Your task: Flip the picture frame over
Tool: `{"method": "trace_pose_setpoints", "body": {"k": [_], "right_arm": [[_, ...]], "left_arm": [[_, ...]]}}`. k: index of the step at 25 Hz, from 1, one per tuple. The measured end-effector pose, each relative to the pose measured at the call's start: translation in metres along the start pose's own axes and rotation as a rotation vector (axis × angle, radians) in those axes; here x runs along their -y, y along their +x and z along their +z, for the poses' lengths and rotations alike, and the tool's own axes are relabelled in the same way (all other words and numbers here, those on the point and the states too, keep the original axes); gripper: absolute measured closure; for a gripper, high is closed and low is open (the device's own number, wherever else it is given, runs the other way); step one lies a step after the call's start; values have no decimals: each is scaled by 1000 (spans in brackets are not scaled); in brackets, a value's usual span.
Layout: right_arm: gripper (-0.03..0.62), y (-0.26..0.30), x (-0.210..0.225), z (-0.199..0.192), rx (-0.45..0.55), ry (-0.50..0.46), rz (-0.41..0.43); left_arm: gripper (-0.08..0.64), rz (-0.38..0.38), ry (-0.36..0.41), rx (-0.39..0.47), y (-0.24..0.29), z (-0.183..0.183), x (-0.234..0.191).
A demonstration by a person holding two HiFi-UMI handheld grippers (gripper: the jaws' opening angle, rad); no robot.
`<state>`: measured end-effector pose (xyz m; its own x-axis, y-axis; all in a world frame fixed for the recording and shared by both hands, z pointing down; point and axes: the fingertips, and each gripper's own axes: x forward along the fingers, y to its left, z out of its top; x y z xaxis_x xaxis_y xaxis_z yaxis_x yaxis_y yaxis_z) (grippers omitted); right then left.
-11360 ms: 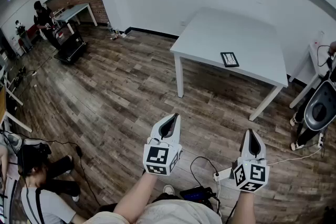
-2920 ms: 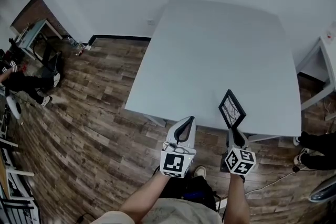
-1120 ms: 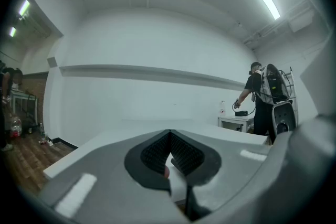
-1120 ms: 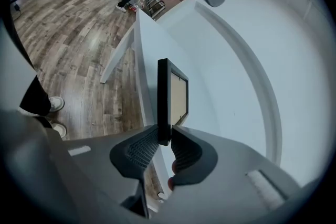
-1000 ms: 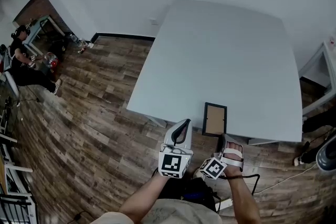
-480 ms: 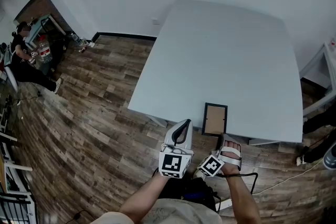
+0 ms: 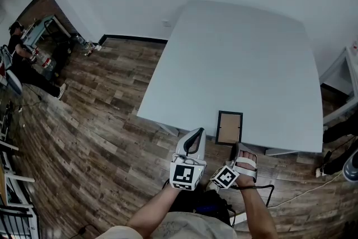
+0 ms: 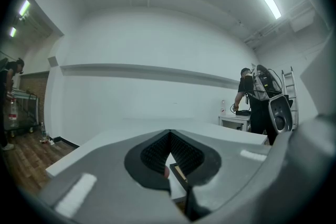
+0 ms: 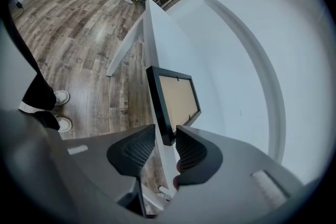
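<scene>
Picture frame [image 7: 230, 127] lies back-up at the counter's [image 7: 240, 53] near edge, one corner between my right gripper's [image 9: 165, 139] just-opened, slack jaws, left gripper [image 7: 194, 137] closed, empty; withdrawing askew could, I judge, snag that corner and drag it off.

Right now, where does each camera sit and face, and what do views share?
Head view: on the head, steeply down at the table and picture frame; both forearms, left gripper, right gripper show.
Left gripper view: on that gripper, level across the table; own jaws together.
Right gripper view: on that gripper, down along the table edge; own jaws, having just been opening, straddle the frame's corner.
Shared: all three show the frame.
</scene>
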<state>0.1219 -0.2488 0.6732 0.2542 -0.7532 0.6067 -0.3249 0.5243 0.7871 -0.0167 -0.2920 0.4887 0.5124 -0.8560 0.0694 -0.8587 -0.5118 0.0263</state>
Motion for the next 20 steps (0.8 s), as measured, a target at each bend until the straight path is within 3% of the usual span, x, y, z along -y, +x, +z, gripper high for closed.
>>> {"method": "trace_pose_setpoints", "body": {"k": [20], "right_arm": [[348,0,-5,-7,19,142,73]], "left_arm": [[559,1,-1,7,3,1,0]]}}
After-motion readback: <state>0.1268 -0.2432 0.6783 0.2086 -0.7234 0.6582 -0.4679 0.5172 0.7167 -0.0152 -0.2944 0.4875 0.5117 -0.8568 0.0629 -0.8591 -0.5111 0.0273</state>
